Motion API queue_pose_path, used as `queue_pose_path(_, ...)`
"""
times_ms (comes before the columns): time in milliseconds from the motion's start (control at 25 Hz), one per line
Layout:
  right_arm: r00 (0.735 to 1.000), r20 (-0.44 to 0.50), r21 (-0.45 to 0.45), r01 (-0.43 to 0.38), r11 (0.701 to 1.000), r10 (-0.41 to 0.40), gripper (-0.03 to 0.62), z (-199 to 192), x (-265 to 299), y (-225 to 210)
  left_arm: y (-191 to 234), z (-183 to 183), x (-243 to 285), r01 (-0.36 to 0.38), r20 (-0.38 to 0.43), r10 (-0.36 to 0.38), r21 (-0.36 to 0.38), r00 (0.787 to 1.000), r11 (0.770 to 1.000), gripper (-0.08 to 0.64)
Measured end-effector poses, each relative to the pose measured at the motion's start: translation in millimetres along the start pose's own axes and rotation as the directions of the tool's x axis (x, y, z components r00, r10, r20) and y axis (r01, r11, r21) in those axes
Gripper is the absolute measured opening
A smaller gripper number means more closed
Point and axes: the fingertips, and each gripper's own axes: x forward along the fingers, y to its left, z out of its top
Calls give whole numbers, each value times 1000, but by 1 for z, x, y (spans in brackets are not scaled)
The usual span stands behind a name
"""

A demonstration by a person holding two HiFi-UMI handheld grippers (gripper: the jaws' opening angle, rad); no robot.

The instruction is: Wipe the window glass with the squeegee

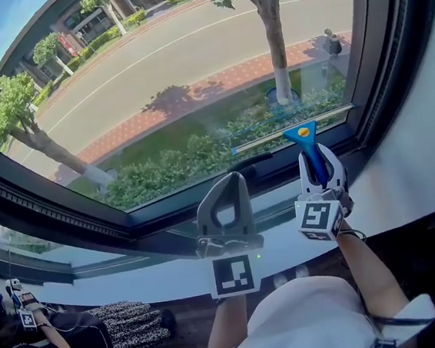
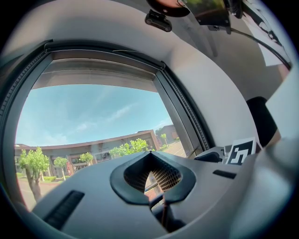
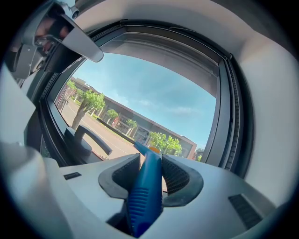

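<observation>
At the far left, low in the head view, a person [image 1: 61, 340] sat below the white sill [image 1: 136, 277]. The dark window frame [image 1: 52, 214] ran along the bottom of the window glass [image 1: 153, 76], slanting down to the right, and a road and trees lay beyond the pane. My left gripper [image 1: 232, 179] stood left of centre, raised in front of the lower frame and apart from the glass. In the left gripper view [image 2: 148, 154] its fingers met at the tips with nothing between them. Just right of it a dark window handle [image 1: 256, 159] lay along the frame. Farther right, the squeegee [image 1: 305, 143] had its long blade stretched across the bottom right corner of the glass, just above the frame and rising slightly to the right. I could not tell whether the blade touched the pane. Its blue handle ran back toward me into my right gripper [image 1: 321, 168]. In the right gripper view [image 3: 150, 161] the fingers were clamped on either side of that ribbed blue handle [image 3: 145, 196].
</observation>
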Motion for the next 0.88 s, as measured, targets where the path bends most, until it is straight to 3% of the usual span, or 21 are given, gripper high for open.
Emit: queue_pose_path(880, 996, -76, 3, -37, 999, 37, 149, -32, 4, 14, 3, -7, -1, -18, -29, 18, 10, 999, 1000, 2)
